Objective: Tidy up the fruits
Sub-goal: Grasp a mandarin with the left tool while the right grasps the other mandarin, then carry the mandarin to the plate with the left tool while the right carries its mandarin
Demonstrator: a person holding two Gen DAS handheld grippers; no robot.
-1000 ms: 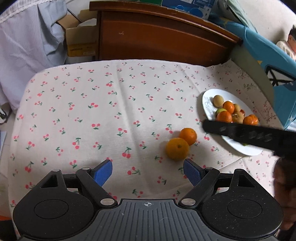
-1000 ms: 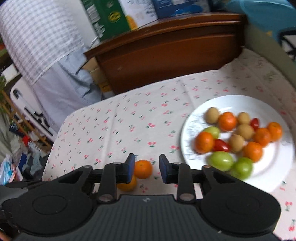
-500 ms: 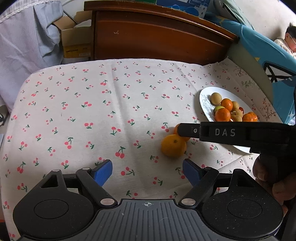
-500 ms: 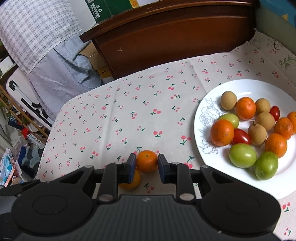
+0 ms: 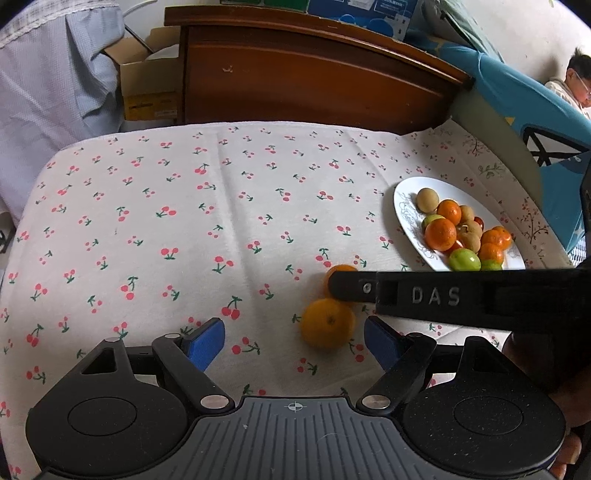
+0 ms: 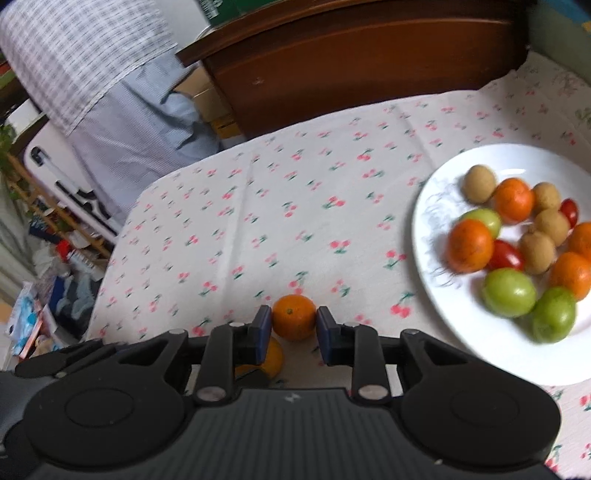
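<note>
You are seeing raised letters reading "DAS" on the black arm of the right gripper; print on the boxes behind is probably too blurred to read.

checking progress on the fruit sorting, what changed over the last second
The right claw, shut on the small orange, swung from over the plate across to beside the bigger orange on the cloth, sinking a little. The left claw has just been closing slightly, with nothing gripped; the bigger orange lies between its pads, untouched. Both oranges and the plated fruit stayed put.
</note>
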